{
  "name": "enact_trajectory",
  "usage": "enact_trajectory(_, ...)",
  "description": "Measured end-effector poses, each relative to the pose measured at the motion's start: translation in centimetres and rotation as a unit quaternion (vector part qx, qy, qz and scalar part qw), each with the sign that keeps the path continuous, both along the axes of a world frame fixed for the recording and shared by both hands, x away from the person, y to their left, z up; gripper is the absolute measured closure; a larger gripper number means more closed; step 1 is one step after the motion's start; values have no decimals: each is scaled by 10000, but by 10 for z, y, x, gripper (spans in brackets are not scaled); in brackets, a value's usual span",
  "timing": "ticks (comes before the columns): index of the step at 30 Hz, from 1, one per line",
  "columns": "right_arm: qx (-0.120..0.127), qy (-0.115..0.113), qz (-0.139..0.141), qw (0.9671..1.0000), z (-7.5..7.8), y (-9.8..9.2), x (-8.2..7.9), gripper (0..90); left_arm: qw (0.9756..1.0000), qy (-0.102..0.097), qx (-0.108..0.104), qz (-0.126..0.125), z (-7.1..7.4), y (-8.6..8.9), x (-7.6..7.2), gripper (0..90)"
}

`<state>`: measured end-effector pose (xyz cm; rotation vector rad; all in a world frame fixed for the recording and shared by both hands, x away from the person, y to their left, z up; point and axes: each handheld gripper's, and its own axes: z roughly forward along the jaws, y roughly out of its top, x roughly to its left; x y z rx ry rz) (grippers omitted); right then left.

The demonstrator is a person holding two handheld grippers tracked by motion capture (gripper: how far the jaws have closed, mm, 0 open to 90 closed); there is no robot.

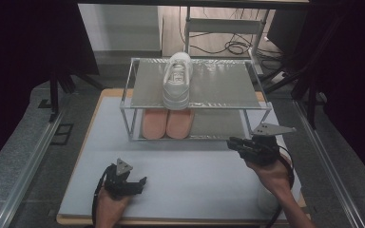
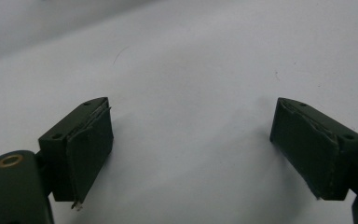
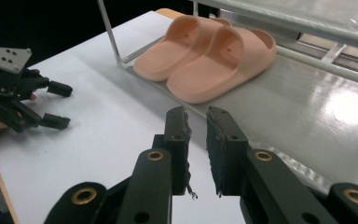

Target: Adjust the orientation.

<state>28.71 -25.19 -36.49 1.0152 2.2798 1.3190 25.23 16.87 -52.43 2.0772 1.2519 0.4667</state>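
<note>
A two-shelf clear-framed rack (image 1: 228, 107) stands at the back of the white mat (image 1: 195, 171). A white sneaker (image 1: 177, 80) rests on its top shelf. On the lower shelf (image 3: 307, 107) a pair of pink slippers (image 1: 167, 122) (image 3: 205, 56) lies side by side. My right gripper (image 1: 231, 142) (image 3: 196, 116) hovers at the rack's front right corner and points toward the slippers, its jaws a narrow gap apart with nothing between them. My left gripper (image 1: 141, 185) (image 2: 191, 149) (image 3: 65, 105) sits low over the mat at the front left, jaws wide and empty.
Metal rails (image 1: 33, 156) run along both sides of the table. Cables lie on the floor behind the rack (image 1: 233, 46). A white cylinder-like object (image 1: 267, 199) stands under the right forearm near the mat's front right corner.
</note>
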Motion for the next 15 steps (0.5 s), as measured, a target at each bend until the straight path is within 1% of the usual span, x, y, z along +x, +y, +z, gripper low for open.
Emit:
enact_trajectory(5,-6,28,-164,9999,-4,-17,-9,793,10000,10,23,-19,0,0,0,132)
enact_trajectory(9,-88,38,-330,9994,-6,-31,-15,804,10000,-9,-5,4,0,0,0,131)
enact_trajectory(12,-266,53,-497,9984,-9,-41,-17,811,10000,1,-2,1,0,0,0,131)
enact_trajectory(15,-499,58,-708,9962,-15,-52,-19,833,10000,5,28,-27,0,1,0,131)
